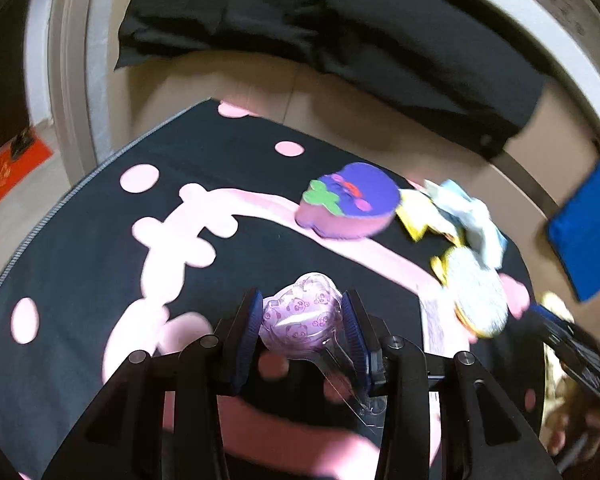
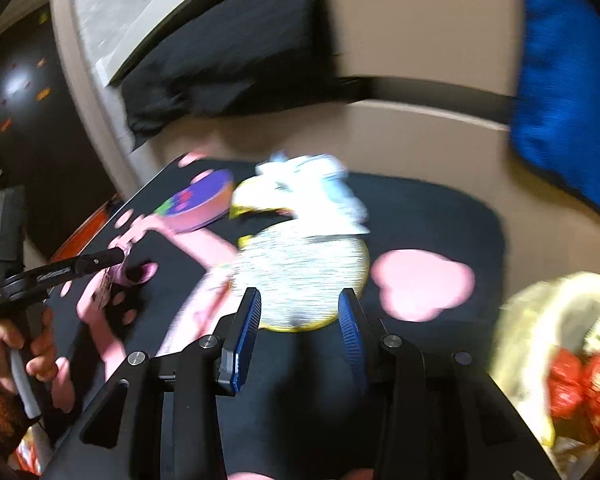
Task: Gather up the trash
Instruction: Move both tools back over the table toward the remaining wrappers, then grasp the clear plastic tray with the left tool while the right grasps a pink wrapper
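My left gripper (image 1: 302, 310) is shut on a clear plastic blister pack (image 1: 300, 312) printed with pink pandas, held just above the black mat (image 1: 80, 248). From the right wrist view that left gripper (image 2: 114, 259) shows at the far left, a hand (image 2: 16, 350) on its handle. My right gripper (image 2: 299, 308) stands open, and a round silvery disc with a yellow rim (image 2: 300, 276) lies on the mat, its near edge between the fingertips, untouched. Behind the disc sit crumpled pale blue paper (image 2: 320, 184) and a yellow wrapper (image 1: 414, 216). The picture is blurred.
A purple and pink foam box (image 1: 350, 204) rests mid-mat. At the right edge is a pale basket (image 2: 516, 312) with red wrappers in it. Beyond the mat are a beige sofa (image 1: 340, 108), a black cloth (image 1: 320, 20) and a blue cushion (image 2: 560, 80).
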Motion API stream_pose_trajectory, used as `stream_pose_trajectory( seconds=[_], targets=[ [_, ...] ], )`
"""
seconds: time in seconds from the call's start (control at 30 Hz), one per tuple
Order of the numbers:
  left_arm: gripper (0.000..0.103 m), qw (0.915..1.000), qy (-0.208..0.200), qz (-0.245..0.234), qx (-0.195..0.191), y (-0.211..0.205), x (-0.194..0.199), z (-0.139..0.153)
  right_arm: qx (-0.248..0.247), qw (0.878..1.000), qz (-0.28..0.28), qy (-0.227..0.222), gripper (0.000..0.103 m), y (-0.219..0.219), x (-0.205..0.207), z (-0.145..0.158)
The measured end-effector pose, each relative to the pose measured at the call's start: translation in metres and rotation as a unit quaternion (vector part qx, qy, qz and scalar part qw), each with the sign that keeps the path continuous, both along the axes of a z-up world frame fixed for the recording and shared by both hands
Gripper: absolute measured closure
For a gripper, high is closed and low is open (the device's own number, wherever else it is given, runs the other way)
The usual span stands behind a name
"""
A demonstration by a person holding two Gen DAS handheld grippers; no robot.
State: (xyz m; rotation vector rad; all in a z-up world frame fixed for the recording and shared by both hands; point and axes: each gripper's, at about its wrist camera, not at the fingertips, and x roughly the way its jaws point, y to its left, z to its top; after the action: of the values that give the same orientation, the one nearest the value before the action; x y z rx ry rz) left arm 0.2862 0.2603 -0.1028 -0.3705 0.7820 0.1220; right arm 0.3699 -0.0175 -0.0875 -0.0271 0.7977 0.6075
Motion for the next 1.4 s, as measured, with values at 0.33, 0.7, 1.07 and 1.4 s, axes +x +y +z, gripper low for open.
stream_pose_trajectory(
  seconds=[0.33,0.7,1.07,1.4],
  targets=[
    [0.061,0.9999,-0.012,-0.001,0.005,0.019,-0.048,0.008,-0.037,0.998,0.043,0.038,0.065,0.087,-0.011,-0.031],
    [0.061,0.9997,-0.014,0.009,-0.015,0.028,-0.067,0.005,-0.125,0.991,0.042,-0.014,0.074,0.129,-0.005,-0.042],
    [0.061,0.9993,-0.034,-0.012,-0.013,0.006,-0.070,0.025,-0.074,0.995,0.054,-0.048,0.092,0.098,-0.031,0.007],
    [0.061,0.9913,-0.103,-0.073,0.037,-0.055,-0.053,0.089,-0.022,0.995,0.005,-0.101,0.092,0.026,-0.057,0.066]
  ],
)
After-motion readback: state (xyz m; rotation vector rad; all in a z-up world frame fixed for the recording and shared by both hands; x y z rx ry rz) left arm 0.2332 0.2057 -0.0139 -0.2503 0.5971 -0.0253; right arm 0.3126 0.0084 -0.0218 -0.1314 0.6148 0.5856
